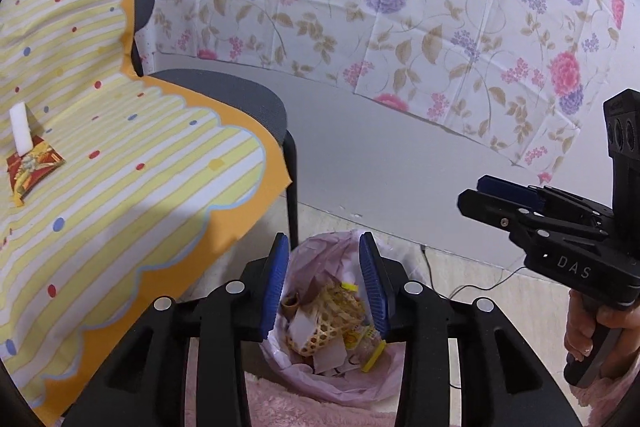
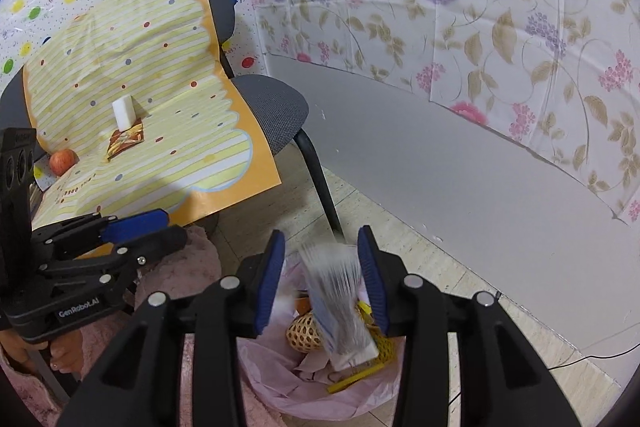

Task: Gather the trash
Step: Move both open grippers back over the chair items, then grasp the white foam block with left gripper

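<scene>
Both grippers hang over a waste bin lined with a pink plastic bag (image 1: 320,379), which stands on the pale tiled floor beside a grey chair (image 1: 248,99).

Left gripper (image 1: 324,287): the jaws stand partly apart with nothing between the blue pads (image 1: 274,287); the bin's contents show through the gap. These include a woven basket-like net (image 1: 320,331), yellow wrappers (image 1: 374,357) and white paper scraps.

Right gripper (image 2: 320,283): the jaws likewise stand partly apart. A motion-blurred white and blue packet (image 2: 340,307) lies in the gap between the pads, above the bag; whether the pads touch it cannot be told from the blur. In the left wrist view this gripper (image 1: 476,193) appears from the side at right, held by a hand (image 1: 592,327).

Remaining trash: a yellow striped cloth with an orange scalloped border (image 1: 140,147) covers the chair. On it lie a red and gold snack wrapper (image 1: 34,165) and, touching the wrapper's far edge, an upright white foam block (image 1: 22,127). In the right wrist view an apple (image 2: 63,161) rests near the cloth's left edge, well apart from the wrapper.

Background: floral sheeting (image 1: 400,7) hangs on the wall above a grey baseboard panel; a thin black cable (image 1: 480,283) runs along the floor.
</scene>
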The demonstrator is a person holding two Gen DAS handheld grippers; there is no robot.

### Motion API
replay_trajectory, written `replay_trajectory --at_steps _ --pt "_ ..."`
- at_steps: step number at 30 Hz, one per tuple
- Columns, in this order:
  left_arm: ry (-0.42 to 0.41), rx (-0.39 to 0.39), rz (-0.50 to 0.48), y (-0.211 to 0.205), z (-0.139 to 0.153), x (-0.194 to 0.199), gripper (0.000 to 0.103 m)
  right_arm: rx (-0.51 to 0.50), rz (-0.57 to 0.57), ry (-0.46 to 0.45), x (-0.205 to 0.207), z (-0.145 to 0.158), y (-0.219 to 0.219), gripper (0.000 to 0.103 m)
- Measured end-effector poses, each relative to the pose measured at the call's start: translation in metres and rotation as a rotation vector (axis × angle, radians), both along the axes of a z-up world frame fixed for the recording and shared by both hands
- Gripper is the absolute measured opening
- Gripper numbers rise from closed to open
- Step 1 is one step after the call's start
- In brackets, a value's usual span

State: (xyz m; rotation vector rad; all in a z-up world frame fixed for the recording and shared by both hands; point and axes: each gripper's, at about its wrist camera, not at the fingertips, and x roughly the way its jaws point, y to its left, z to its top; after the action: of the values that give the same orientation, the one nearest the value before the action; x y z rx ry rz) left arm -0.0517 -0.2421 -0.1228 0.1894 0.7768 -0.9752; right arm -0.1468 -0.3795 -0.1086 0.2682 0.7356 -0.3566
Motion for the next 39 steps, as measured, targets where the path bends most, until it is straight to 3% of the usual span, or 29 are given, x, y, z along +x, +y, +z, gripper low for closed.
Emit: replay_trajectory --at_steps 11,19,27,28,30,35,39 --pt "-0.035 -0.023 0.146 0.054 0.014 0.015 0.039 0.013 0.073 -0.037 0.018 0.012 0.018 0.038" --pt "-0.073 0.023 0.304 0.101 0.018 0.041 0.04 0.026 0.225 -0.072 0.072 0.028 0.054 0.038" --pt "-0.106 0.023 0.521 0.162 0.035 0.093 0.046 0.011 0.367 -0.081 0.144 0.038 0.09 0.038" --pt "-0.11 0.024 0.543 0.168 0.037 0.1 0.054 0.011 0.375 -0.08 0.152 0.038 0.092 0.038" --pt "-0.121 0.026 0.585 0.178 0.041 0.116 0.061 0.012 0.396 -0.078 0.166 0.038 0.097 0.041" --pt "-0.098 0.027 0.643 0.184 0.043 0.159 0.067 0.021 0.416 -0.072 0.203 0.036 0.102 0.045" --pt "-0.082 0.049 0.686 0.172 0.042 0.2 0.068 0.015 0.412 -0.07 0.233 0.034 0.099 0.057"
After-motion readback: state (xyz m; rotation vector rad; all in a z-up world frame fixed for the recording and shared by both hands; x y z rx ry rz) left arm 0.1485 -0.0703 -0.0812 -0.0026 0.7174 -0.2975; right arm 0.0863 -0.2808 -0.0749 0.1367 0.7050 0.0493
